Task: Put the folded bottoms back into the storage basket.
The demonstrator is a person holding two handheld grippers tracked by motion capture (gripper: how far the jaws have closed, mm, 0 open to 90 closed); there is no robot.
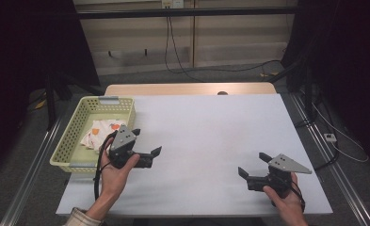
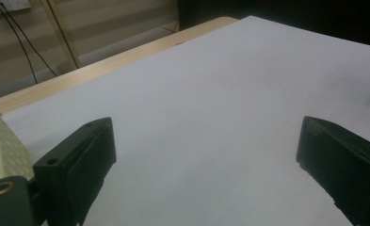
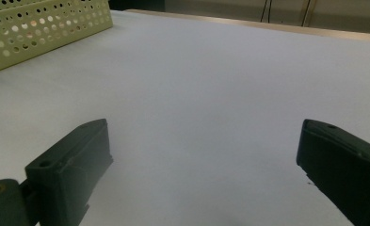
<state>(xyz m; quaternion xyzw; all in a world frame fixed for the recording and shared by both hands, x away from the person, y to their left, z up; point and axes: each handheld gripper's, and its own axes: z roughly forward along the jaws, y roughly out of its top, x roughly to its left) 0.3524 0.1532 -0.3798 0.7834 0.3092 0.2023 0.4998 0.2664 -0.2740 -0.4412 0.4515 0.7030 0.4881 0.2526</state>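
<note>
You are holding both grippers, left [image 1: 146,141] and right [image 1: 252,165], wide open and empty. The cloth [image 1: 100,133] is lying in the basket [image 1: 69,134]; it looks soft and light, so pinch a raised fold.

No readable text, labels, brands or numbers anywhere; cloth [image 1: 101,133] in basket [image 1: 74,136] shows orange pattern, no lettering.

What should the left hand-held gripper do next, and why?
Probably swing the left hand-held gripper back over the yellow basket and lower it toward the white and orange cloth. Its jaws stand open with nothing between them, it sits just beside the basket, and the cloth in there is the nearest thing to grab. The right hand-held gripper is far off.
</note>
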